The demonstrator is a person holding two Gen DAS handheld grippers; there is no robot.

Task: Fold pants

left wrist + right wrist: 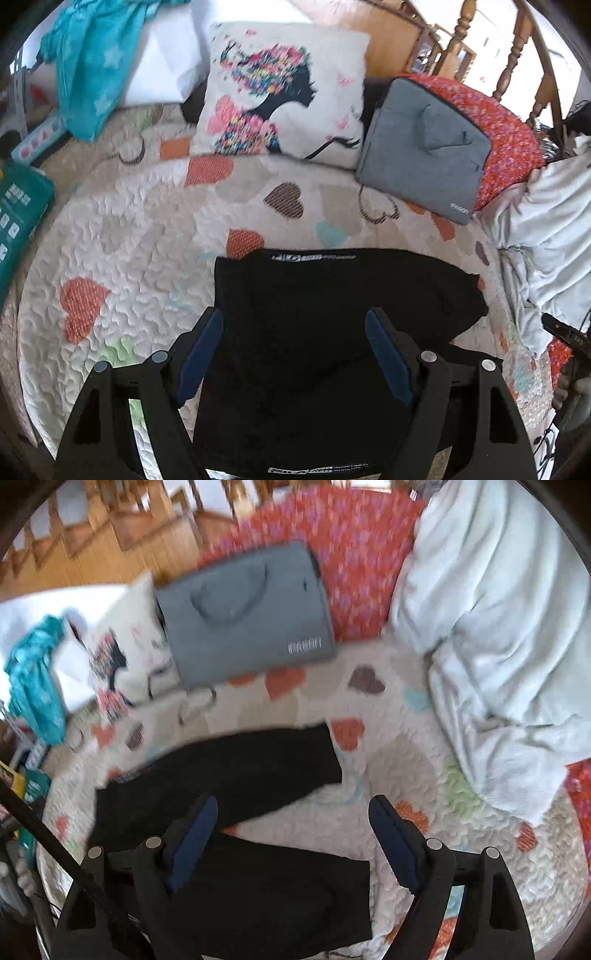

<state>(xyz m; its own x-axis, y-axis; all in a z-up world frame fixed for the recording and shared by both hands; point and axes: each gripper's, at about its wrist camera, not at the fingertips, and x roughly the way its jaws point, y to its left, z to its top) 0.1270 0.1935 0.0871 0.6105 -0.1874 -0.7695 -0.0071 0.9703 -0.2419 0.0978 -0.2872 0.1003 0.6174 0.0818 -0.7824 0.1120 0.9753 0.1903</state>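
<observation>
The black pants (332,314) lie flat on a heart-patterned quilt (129,240), with a white-lettered waistband at the far edge and another at the near edge. My left gripper (295,328) is open above the pants, its blue-padded fingers spread over the cloth and holding nothing. In the right wrist view the pants (240,775) show two legs splayed apart, one toward the far right, one near. My right gripper (291,816) is open and empty above the gap between the legs, its left finger over the cloth.
A printed cushion (280,92), a grey laptop bag (424,147) and a red floral pillow (509,133) line the far edge. A pale crumpled blanket (498,646) lies at the right. A teal cloth (88,62) and a green box (18,214) are at the left.
</observation>
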